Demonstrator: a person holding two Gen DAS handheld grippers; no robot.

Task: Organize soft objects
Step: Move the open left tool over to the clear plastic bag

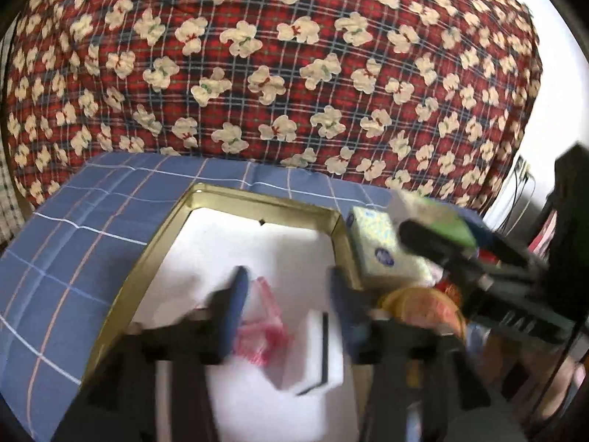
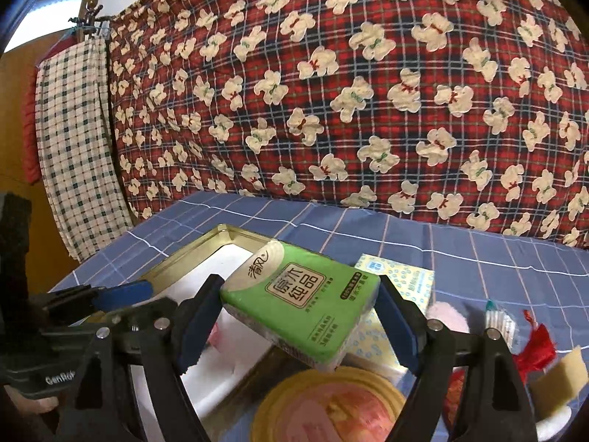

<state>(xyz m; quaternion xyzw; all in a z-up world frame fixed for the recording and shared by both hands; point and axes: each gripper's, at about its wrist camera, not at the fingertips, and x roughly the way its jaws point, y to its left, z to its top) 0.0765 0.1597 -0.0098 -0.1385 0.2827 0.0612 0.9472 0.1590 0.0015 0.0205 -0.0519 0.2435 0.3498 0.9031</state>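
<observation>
Carrying the green plastic-wrapped tissue pack over the gold-rimmed rectangular tin asks for a level approach: bring it past the near wall, lower it flat onto the white lining beside what already lies there, and only then let the fingers part, so the soft pack does not tip onto the rim.

The right gripper has its blue-padded fingers pressed against both ends of the pack, which sits tilted between them, above the tin's corner and the round yellow-rimmed lid.

The left gripper hangs inside the tin with its fingers moderately apart; a pink-and-white crumpled bag lies between them, though motion blur hides whether either pad touches it.

A pale yellow dotted tissue box rests on the blue checked cloth just beside the tin.
</observation>
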